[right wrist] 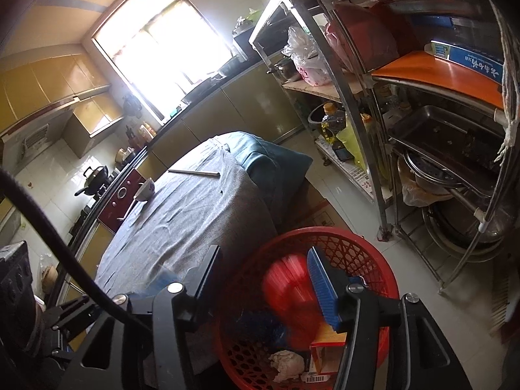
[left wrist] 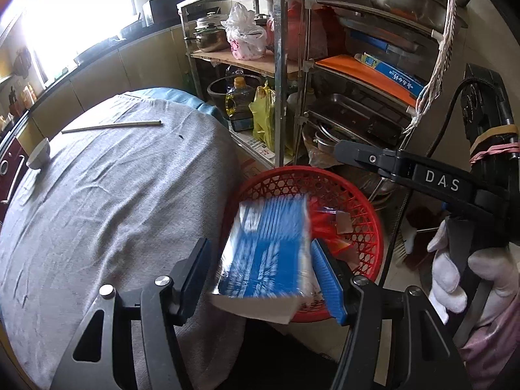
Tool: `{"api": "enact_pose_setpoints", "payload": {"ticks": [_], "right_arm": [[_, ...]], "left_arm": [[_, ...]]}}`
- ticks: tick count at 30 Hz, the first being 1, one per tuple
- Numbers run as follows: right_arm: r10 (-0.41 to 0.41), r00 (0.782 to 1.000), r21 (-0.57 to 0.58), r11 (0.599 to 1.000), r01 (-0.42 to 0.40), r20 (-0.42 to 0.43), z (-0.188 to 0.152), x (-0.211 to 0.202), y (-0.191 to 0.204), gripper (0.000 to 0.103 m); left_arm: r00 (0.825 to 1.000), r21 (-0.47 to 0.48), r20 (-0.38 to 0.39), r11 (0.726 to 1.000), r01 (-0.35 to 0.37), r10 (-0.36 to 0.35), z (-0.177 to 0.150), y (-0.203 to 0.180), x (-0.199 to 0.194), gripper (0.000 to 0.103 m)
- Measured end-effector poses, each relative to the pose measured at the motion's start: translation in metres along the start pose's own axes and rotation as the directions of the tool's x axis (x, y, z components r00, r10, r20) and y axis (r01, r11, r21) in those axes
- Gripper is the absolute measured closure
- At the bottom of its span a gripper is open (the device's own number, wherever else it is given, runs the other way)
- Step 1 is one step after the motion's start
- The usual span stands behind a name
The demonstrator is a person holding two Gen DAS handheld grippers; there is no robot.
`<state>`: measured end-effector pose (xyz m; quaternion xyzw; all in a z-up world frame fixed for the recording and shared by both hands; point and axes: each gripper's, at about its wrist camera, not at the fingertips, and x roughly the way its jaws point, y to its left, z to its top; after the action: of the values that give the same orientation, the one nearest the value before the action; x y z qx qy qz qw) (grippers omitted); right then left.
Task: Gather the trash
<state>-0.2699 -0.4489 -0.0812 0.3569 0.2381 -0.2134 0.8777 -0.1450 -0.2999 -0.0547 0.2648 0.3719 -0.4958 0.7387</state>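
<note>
Red lattice basket [left wrist: 367, 224], blue-and-white box [left wrist: 266, 253], grey tablecloth [left wrist: 113, 201].

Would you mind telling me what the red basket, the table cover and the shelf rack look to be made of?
Basket: moulded plastic, slightly glossy; uniform red, open lattice wall. Table cover: woven cloth, matte grey; it wrinkles and drapes over the edge. Shelf rack: metal, probably stainless steel; shiny silver posts with bright reflections.
</note>
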Motion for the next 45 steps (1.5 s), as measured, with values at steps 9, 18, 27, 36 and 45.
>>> {"api": "enact_pose_setpoints", "payload": {"ticks": [9, 18, 27, 36, 45], "right_arm": [[0.000, 1.000, -0.008, 1.000, 0.000, 0.019, 0.004, -0.006, 0.008, 0.043], [0.008, 1.000, -0.084, 0.996, -0.007, 0.010, 0.004, -0.006, 0.045, 0.043], [-0.010, 1.000, -0.212, 0.977, 0.012, 0.012, -0.006, -0.010, 0.106, 0.043], [-0.019, 1.000, -0.351, 0.936, 0.023, 0.016, -0.021, -0.014, 0.170, 0.043], [0.032, 0.999, -0.443, 0.896, -0.019, 0.021, -0.028, -0.014, 0.240, 0.043]], "left_arm": [[0.999, -0.027, 0.032, 0.999, -0.023, 0.024, -0.006, 0.013, -0.013, 0.035], [0.969, -0.128, 0.125, 0.972, -0.196, 0.212, -0.017, 0.053, -0.061, 0.029], [0.908, -0.193, 0.223, 0.929, -0.317, 0.356, -0.033, 0.088, -0.117, 0.019], [0.848, -0.336, 0.254, 0.865, -0.373, 0.465, -0.053, 0.133, -0.166, 0.017], [0.779, -0.473, 0.227, 0.765, -0.437, 0.585, -0.083, 0.181, -0.210, 0.016]]}}
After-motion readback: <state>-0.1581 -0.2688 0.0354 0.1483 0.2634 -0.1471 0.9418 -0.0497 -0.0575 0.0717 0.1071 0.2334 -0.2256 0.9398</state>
